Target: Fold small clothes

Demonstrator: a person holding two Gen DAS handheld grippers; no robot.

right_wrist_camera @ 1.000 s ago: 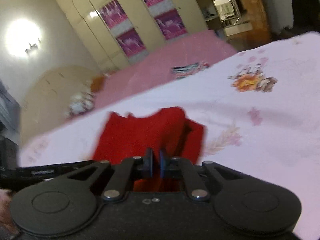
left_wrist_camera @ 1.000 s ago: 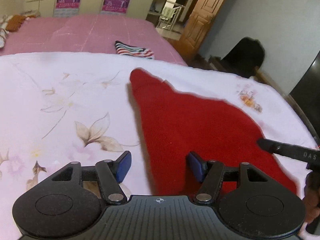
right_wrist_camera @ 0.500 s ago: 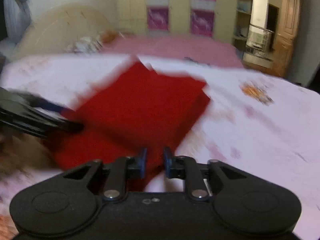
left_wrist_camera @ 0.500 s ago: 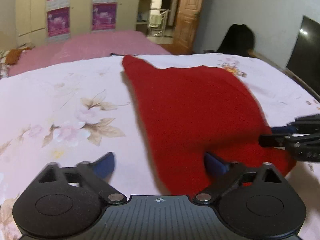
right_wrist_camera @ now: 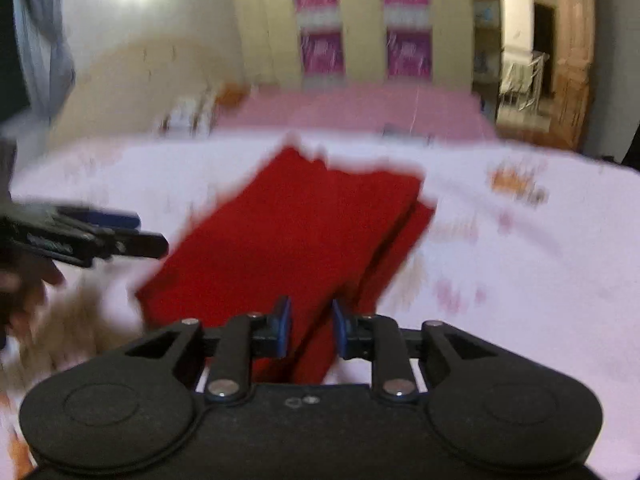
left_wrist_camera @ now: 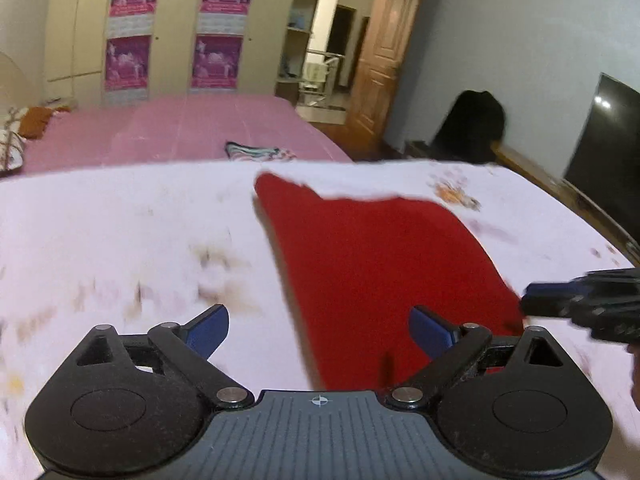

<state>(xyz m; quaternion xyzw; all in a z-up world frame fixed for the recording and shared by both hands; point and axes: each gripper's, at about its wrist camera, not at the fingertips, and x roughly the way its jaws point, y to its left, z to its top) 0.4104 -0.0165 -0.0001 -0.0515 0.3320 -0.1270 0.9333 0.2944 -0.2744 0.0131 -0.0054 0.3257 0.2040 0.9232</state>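
Note:
A red garment [left_wrist_camera: 384, 264] lies folded flat on the white floral sheet [left_wrist_camera: 120, 232]; in the right wrist view the red garment [right_wrist_camera: 288, 232] shows a second layer along its right edge. My left gripper [left_wrist_camera: 320, 332] hovers over the garment's near left edge, jaws wide open and holding nothing. My right gripper [right_wrist_camera: 311, 332] hangs above the near edge with a narrow gap between its blue pads, and the cloth lies below them, not pinched. The right gripper [left_wrist_camera: 528, 300] shows by the garment's right corner, the left gripper [right_wrist_camera: 152, 232] by its left side.
A striped garment [left_wrist_camera: 256, 150] lies on the pink bed [left_wrist_camera: 180, 128] beyond. A dark TV [left_wrist_camera: 600, 152] and a wooden ledge run along the right. A black bundle [left_wrist_camera: 472, 128] sits near the door. A person's hand [right_wrist_camera: 24, 292] holds the left gripper.
The right jaws, shut on the red cloth a second ago, have parted and let it go. The left jaws widened. Both grippers drew back and rose; the garment now lies flat.

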